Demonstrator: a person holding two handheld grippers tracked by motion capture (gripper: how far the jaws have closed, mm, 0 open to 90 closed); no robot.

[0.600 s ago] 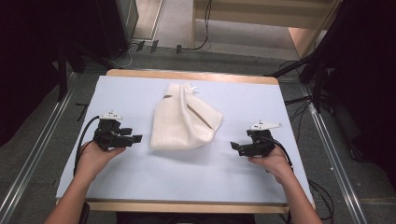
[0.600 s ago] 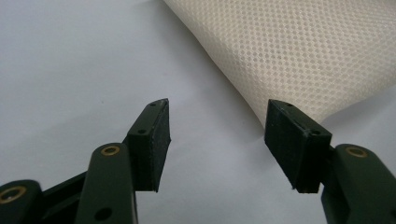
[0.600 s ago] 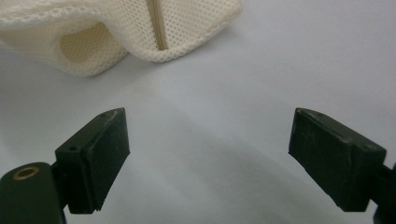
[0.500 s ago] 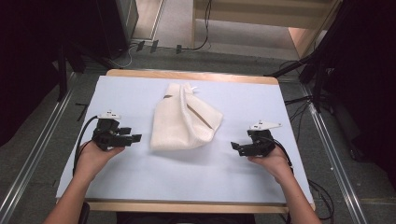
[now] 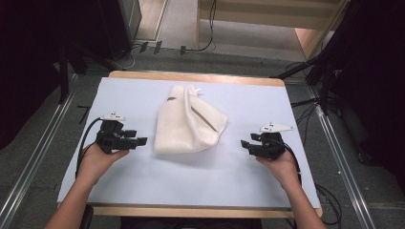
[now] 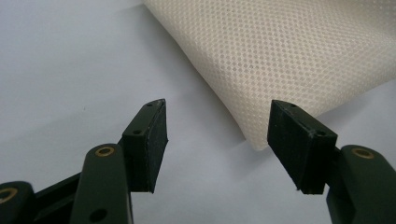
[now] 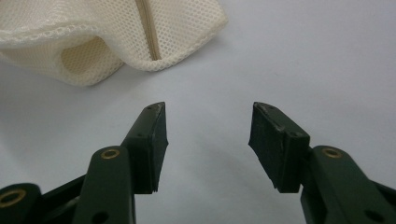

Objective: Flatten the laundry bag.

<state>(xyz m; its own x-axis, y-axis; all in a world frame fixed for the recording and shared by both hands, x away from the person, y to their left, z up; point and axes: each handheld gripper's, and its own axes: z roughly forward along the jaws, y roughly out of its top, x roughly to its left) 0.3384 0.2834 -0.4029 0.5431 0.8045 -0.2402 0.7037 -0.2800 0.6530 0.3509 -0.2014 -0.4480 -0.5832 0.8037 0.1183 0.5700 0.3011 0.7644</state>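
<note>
High view: we see the cream mesh bag (image 5: 189, 123) lying crumpled near the middle of the bench (image 5: 143, 181). The left gripper (image 5: 136, 141) sits just left of the bag's lower corner, held in the left hand (image 5: 98, 160), forearm coming up from the bottom edge, jaws pointing level toward the bag. The right gripper (image 5: 247, 144) is right of the bag, a gap apart, in the right hand (image 5: 281, 164), also pointing at the bag.

Left gripper view: we see the jaws spread wide, nothing between them, the bag's corner (image 6: 289, 60) just ahead, not touched.

Right gripper view: jaws released, bare bench between them, the bag (image 7: 107, 32) farther ahead to the upper left with its seam and open fold facing us.
</note>
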